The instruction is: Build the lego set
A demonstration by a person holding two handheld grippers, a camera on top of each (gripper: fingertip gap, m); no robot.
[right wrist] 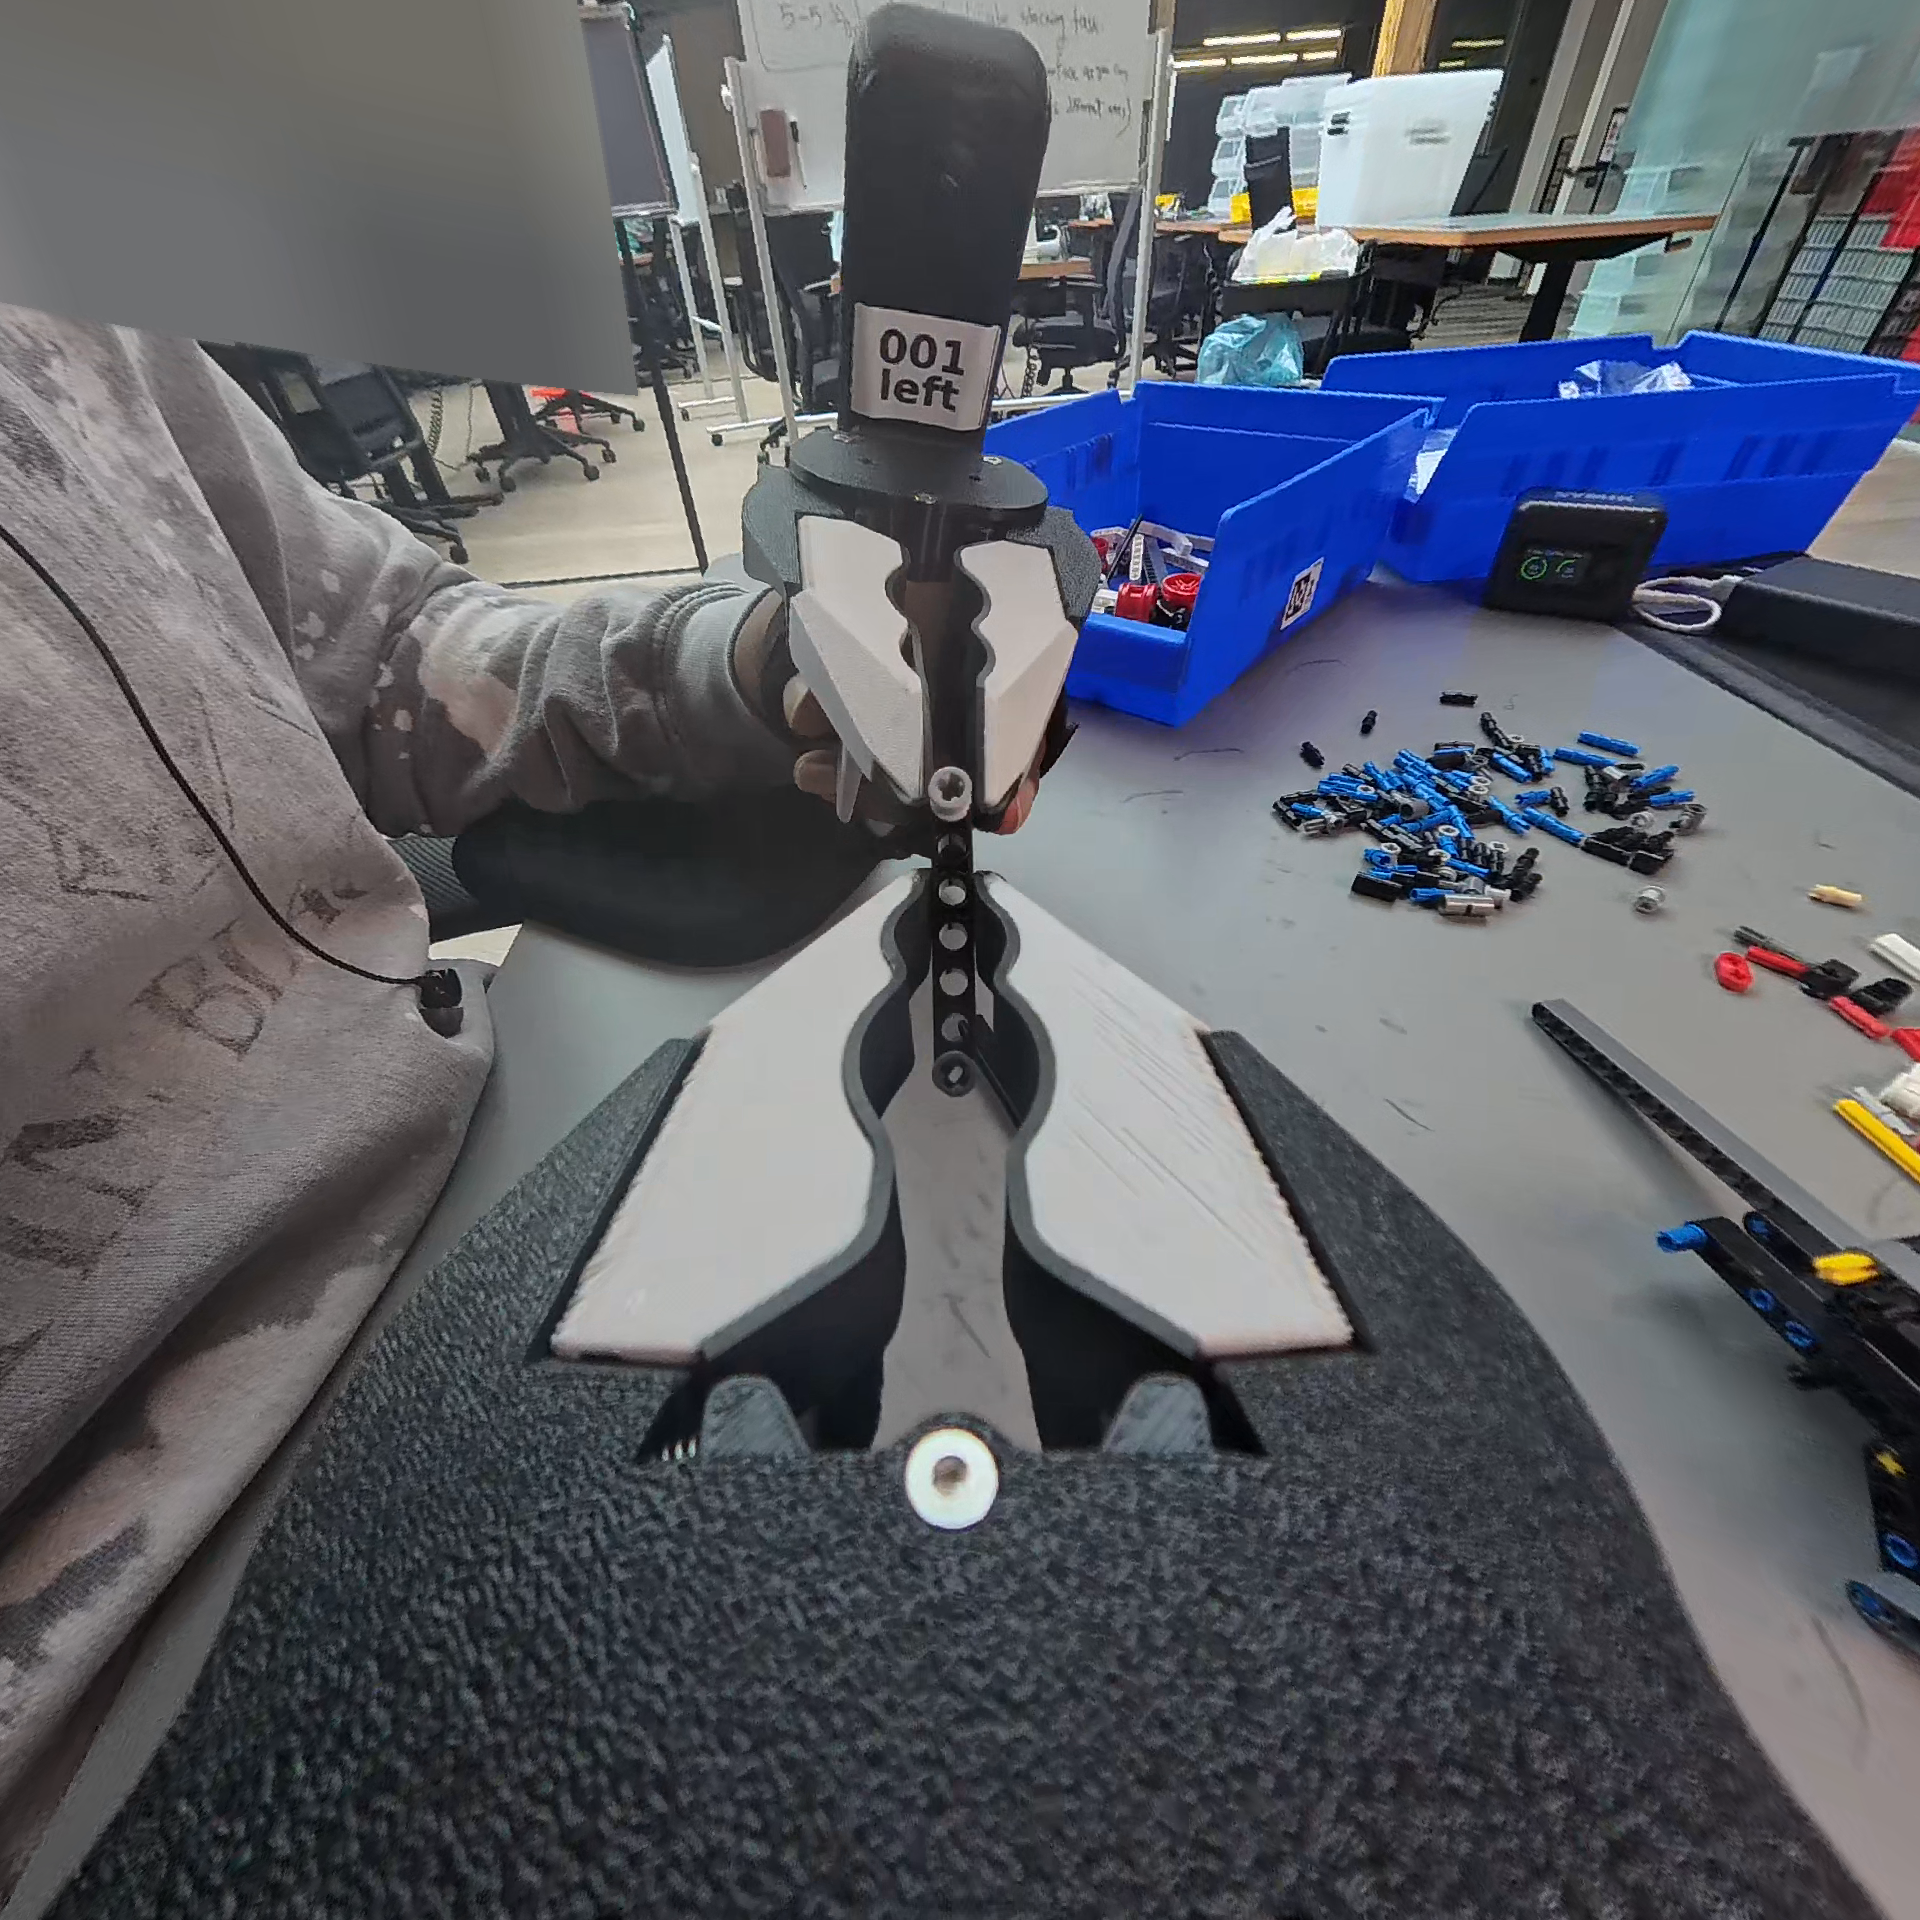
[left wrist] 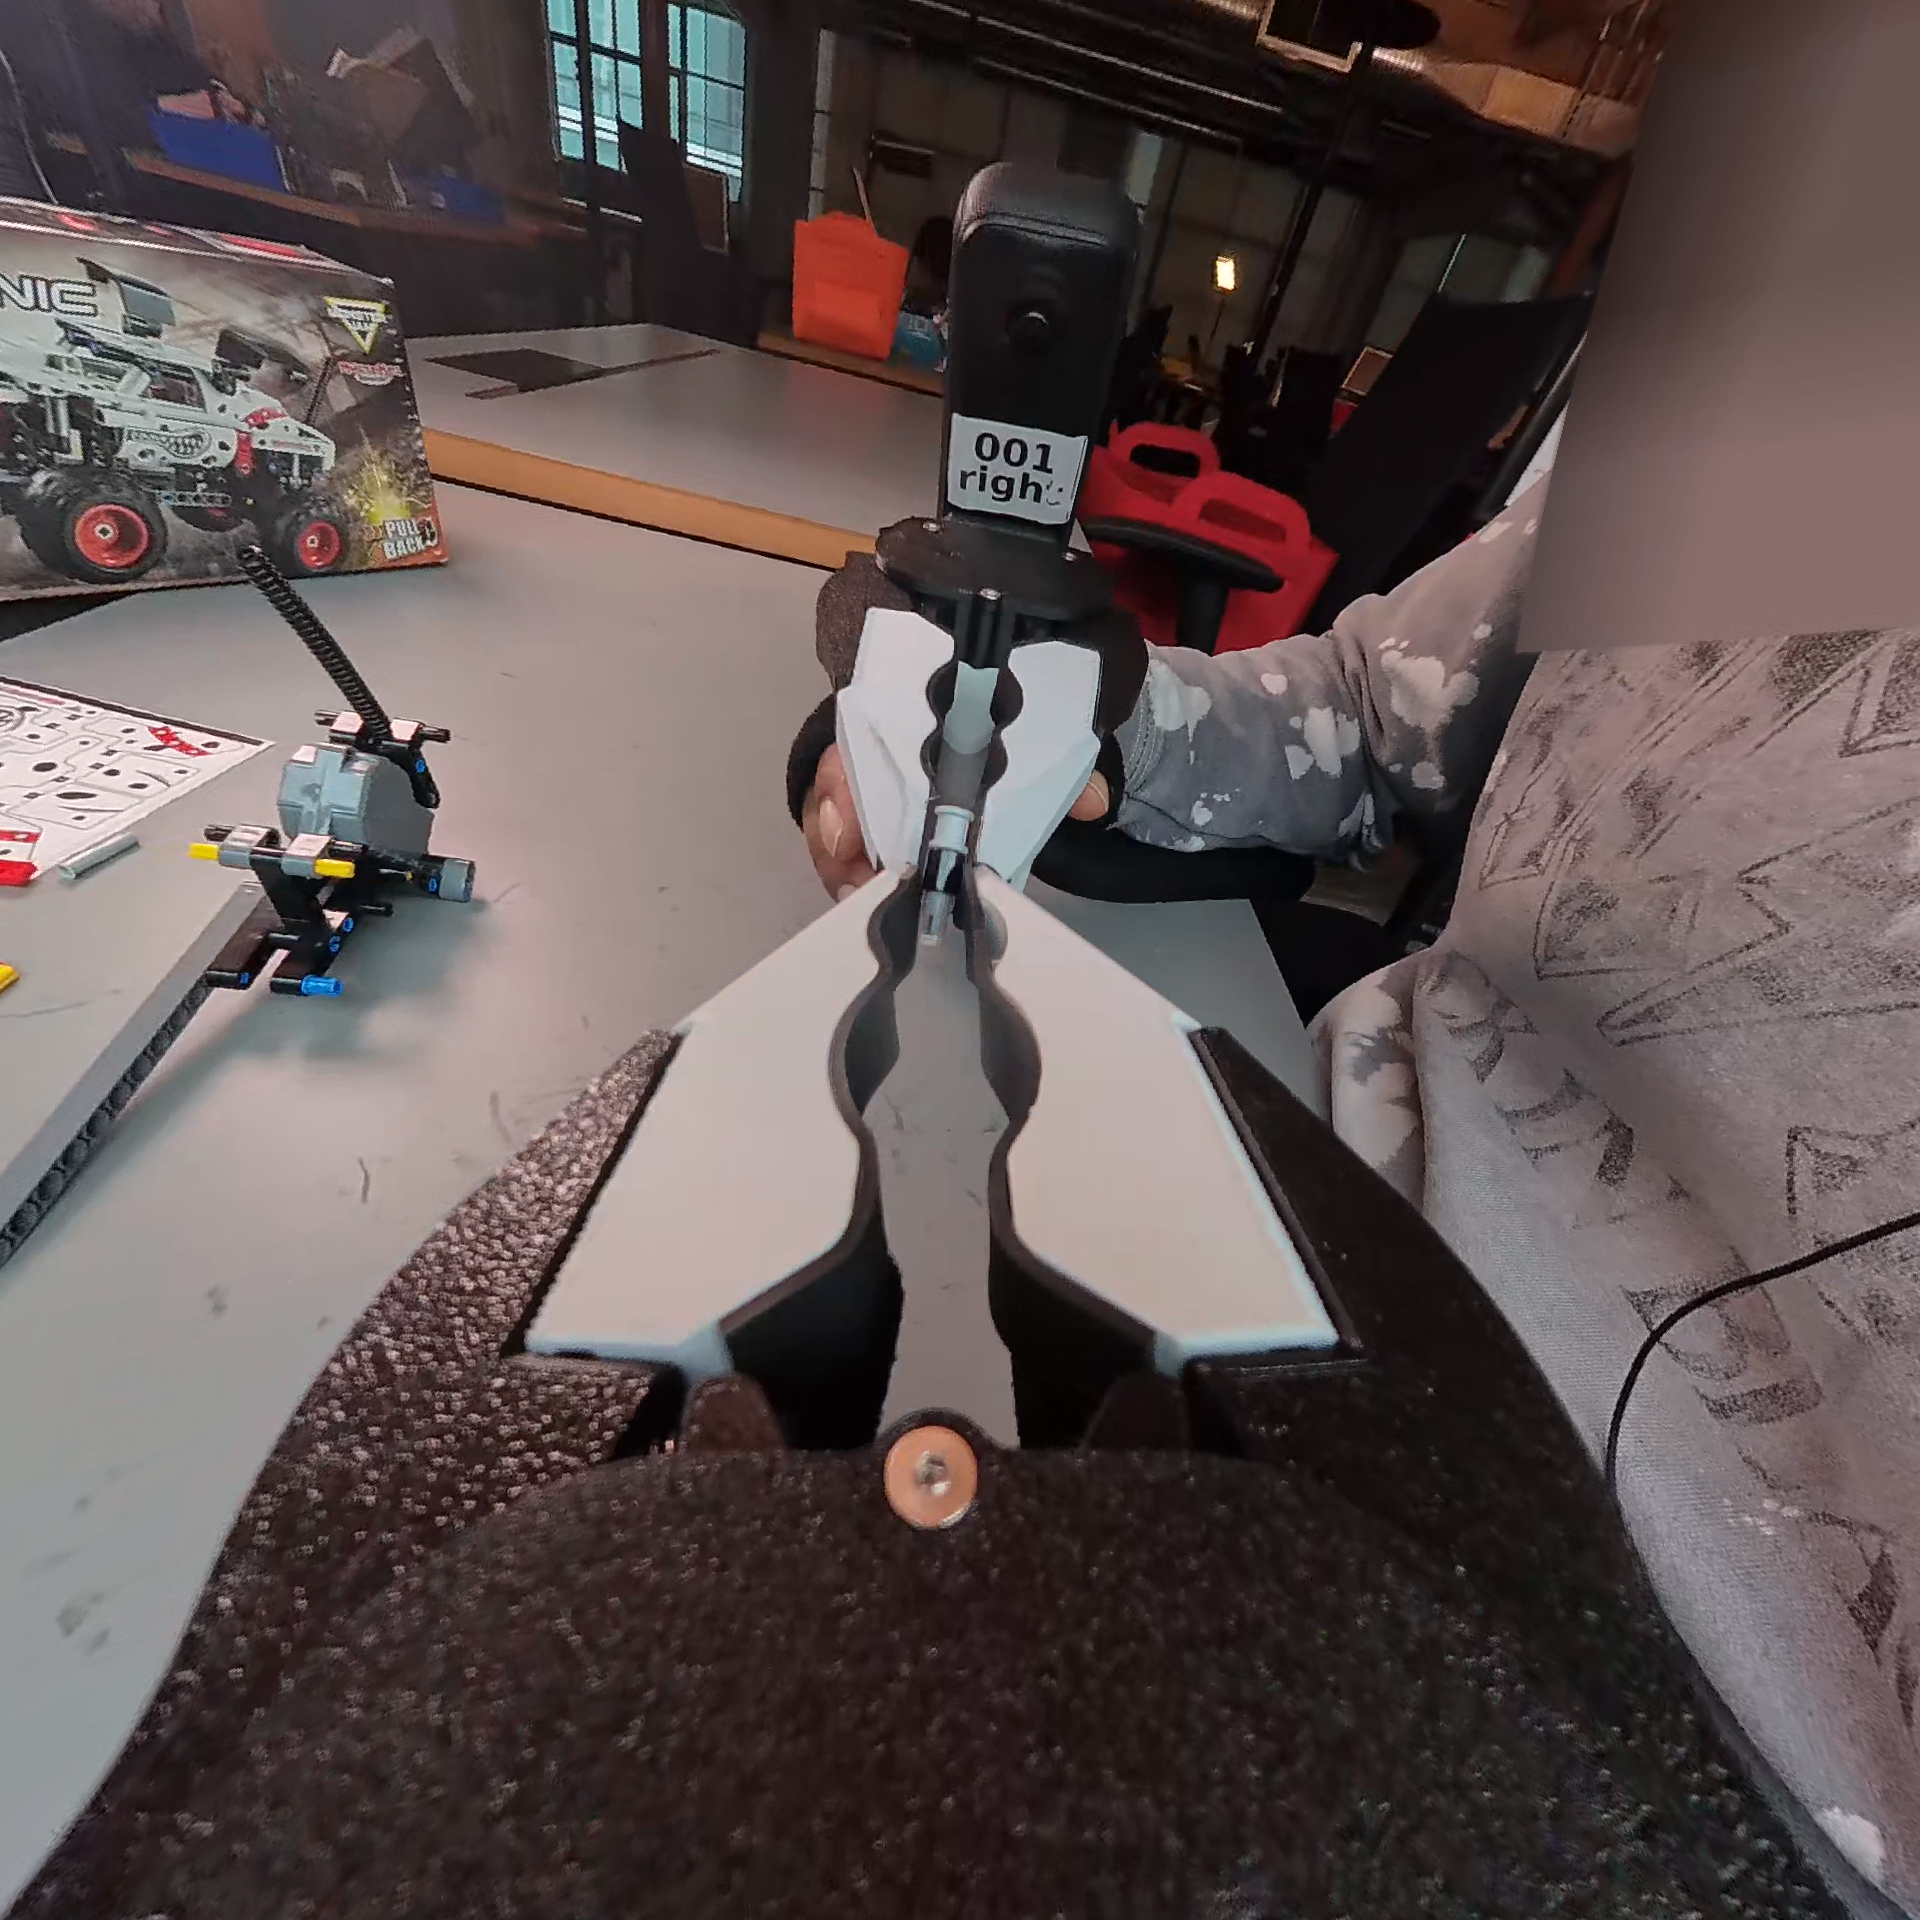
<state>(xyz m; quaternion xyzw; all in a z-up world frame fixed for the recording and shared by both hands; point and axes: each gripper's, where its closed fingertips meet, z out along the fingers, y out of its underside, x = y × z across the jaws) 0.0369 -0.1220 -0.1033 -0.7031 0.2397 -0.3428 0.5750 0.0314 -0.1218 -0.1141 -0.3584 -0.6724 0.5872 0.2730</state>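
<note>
Black textured hand-held gripper (left wrist: 940, 914), white fingers (left wrist: 727, 1164), grey bleach-spattered sleeve (left wrist: 1330, 727)

A grey table (left wrist: 623, 665) fills the near ground, with a second grey table (left wrist: 665, 384) behind it. Far off stand tall paned windows (left wrist: 644, 94) (pale daylight behind them) and dark shelving. The other way: a whiteboard (right wrist: 935, 94), black office chairs (right wrist: 540, 416) and long desks (right wrist: 1507, 234) on a pale floor.

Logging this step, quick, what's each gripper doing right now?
Left gripper: shut on a small grey pin.
Right gripper: shut on a black holed beam, end against the pin.
</note>
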